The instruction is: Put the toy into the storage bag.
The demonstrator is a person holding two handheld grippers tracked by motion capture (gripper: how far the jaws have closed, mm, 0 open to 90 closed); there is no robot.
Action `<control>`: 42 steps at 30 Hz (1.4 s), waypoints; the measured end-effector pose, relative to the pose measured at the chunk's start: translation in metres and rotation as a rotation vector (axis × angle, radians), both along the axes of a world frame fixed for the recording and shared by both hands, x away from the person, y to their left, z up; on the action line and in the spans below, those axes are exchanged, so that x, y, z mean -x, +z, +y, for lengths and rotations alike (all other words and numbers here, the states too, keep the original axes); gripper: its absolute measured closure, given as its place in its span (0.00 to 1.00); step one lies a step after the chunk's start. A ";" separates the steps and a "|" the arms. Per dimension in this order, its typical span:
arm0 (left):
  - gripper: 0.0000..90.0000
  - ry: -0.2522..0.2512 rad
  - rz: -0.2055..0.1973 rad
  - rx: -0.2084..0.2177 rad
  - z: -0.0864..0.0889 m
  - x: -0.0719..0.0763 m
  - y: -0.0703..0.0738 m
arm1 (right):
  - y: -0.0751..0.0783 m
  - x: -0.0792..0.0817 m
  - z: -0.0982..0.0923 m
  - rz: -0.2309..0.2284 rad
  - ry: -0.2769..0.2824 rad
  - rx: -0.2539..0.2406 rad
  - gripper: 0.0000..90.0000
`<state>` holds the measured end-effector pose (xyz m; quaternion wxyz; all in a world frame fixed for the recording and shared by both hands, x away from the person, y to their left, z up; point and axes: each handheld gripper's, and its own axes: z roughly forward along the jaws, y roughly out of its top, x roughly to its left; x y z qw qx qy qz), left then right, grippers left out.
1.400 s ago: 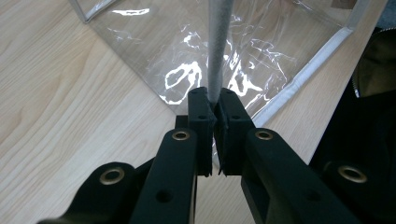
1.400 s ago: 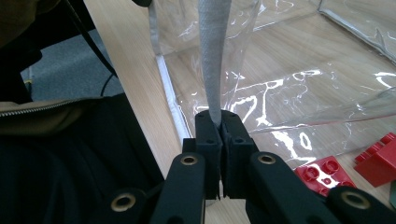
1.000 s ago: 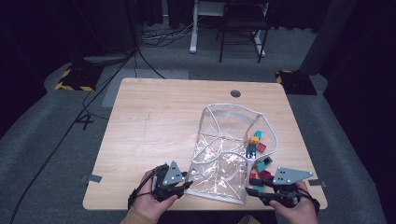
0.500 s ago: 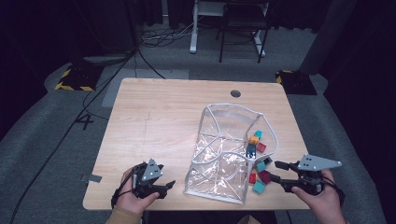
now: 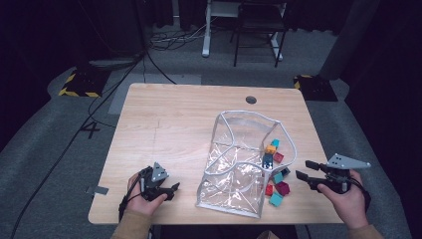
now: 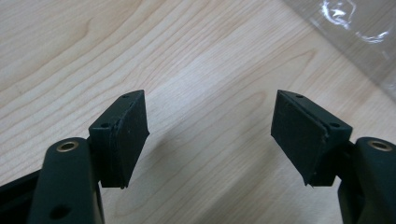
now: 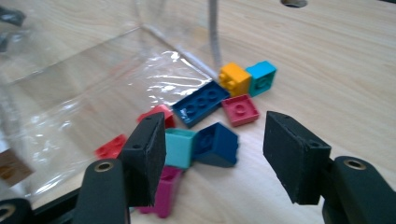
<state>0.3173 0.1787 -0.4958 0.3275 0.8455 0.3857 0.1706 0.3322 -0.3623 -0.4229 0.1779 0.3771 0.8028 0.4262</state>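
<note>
High view: both grippers have drawn off the clear bag (image 5: 246,164), centre-right; left gripper (image 5: 166,190) now lower left, right gripper (image 5: 304,170) lower right; jaws just opening. Left gripper view: jaws apart, empty, over table (image 6: 196,70). Right gripper view: jaws apart, bricks (image 7: 219,140) beyond them, beside the bag.

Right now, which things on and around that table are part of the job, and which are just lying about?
Part of the job:
- clear plastic bag
- toy bricks beside it
- left hand-held gripper, open
- right hand-held gripper, open

Just lying about:
- chair behind the table
- floor cables
- yellow-black taped block
</note>
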 end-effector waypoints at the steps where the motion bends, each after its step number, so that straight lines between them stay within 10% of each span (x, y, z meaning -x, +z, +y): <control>1: 0.28 0.000 0.000 0.000 0.000 0.000 0.000 | 0.000 0.000 0.000 0.000 0.000 0.000 0.45; 20: 0.18 0.009 0.037 0.044 0.006 -0.004 -0.008 | -0.015 -0.098 0.014 0.010 -0.045 0.041 0.44; 42: 0.18 0.009 0.037 0.044 0.006 -0.004 -0.008 | -0.046 -0.144 0.051 0.072 -0.034 0.068 0.44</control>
